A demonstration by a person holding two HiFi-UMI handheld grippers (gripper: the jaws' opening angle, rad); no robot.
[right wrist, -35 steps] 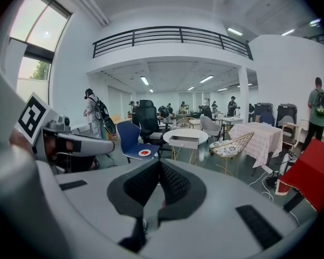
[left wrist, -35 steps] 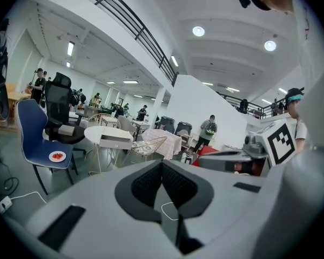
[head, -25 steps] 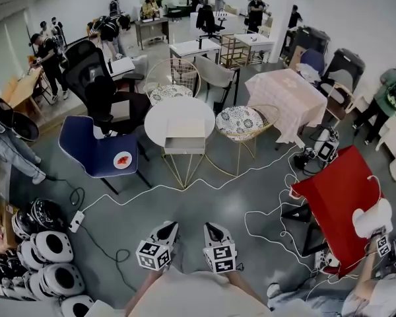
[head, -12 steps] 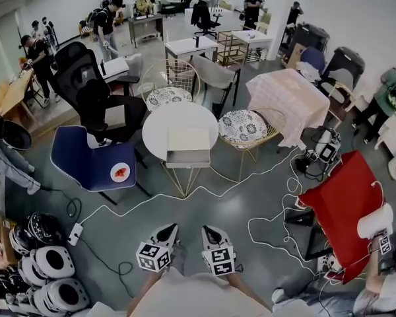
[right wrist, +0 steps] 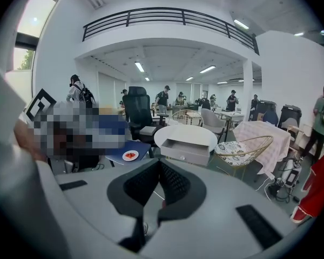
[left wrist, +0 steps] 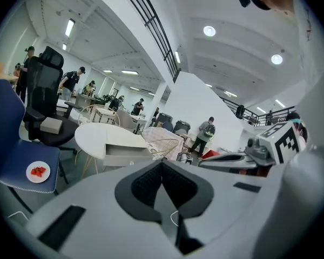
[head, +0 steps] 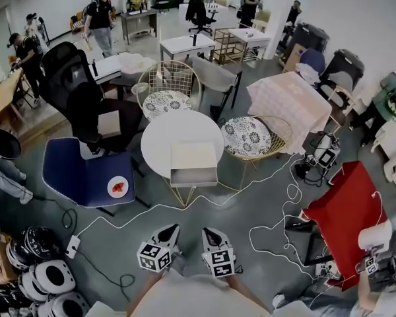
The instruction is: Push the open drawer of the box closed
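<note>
Two grippers sit low in the head view, side by side above the grey floor [head: 145, 233] and well apart from the desk. The left gripper [head: 169, 232] has its jaws pressed together with nothing between them, and the right gripper [head: 208, 233] is likewise closed and empty. Both point ahead toward the round white desk [head: 162, 134]. At the desk's near edge lies the box [head: 193, 152], its long axis running from that edge toward the desk's middle. Its drawer [head: 193, 176] is pulled out along the same line and overhangs the near edge. The wide front panel, with a small knob, faces the grippers. Just left of the desk stands a blue chair [head: 79, 170] carrying a plate [head: 117, 187] of red food. At the desk's right is a wire chair [head: 247, 137] with a patterned cushion. A black office chair [head: 69, 88] stands beyond the desk's far left edge.
</note>
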